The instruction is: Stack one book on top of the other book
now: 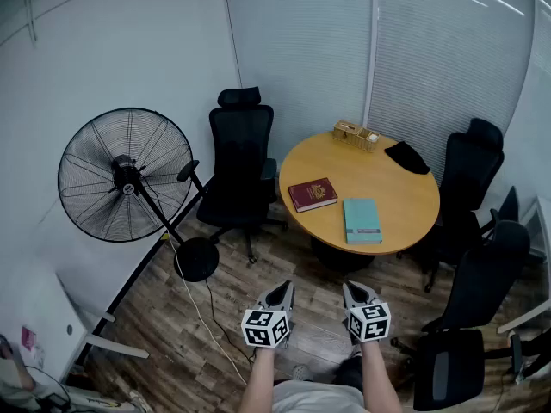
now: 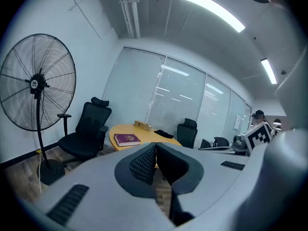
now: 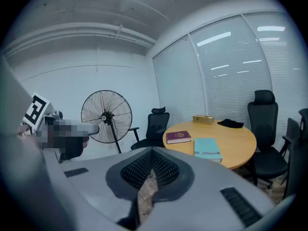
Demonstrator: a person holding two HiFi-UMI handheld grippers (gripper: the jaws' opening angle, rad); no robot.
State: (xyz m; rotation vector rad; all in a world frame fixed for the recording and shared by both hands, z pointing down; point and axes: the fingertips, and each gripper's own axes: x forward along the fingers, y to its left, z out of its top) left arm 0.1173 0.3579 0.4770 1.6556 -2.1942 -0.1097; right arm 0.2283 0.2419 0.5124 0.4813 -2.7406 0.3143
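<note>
1. Two books lie flat and apart on the round wooden bench (image 1: 405, 198): a dark red book (image 1: 312, 194) toward its left side and a teal book (image 1: 362, 220) close to the front edge. Nothing is stacked yet.
2. The left gripper (image 1: 281, 289) and right gripper (image 1: 354, 288) are both clenched on nothing. They hang side by side over the floor (image 1: 215, 338), well short of the bench and tipped slightly down.
3. The step in hand looks like the approach. It would go best by getting close to the bench first and spreading the jaws before they reach a book, not on arrival.
4. A flat book offers little to pinch. The teal book probably handles easiest, since it lies near the rim. Nudging it to overhang would let one jaw pass beneath. The other gripper could steady the red book.
5. The carried book should be kept level, set squarely over the other and let go only once it rests, or it may slide off.
6. The bench top is smooth, bare wood. A small wooden box (image 1: 355, 134) and a black cloth (image 1: 406, 156) sit at the far side, well apart from both books.
7. Black office chairs ring the bench, one of them (image 1: 241, 157) at its left. A large standing fan (image 1: 125, 175) is by the left wall, and its cable (image 1: 202, 312) trails over the wooden floor. Closed blinds (image 1: 448, 50) are behind.
</note>
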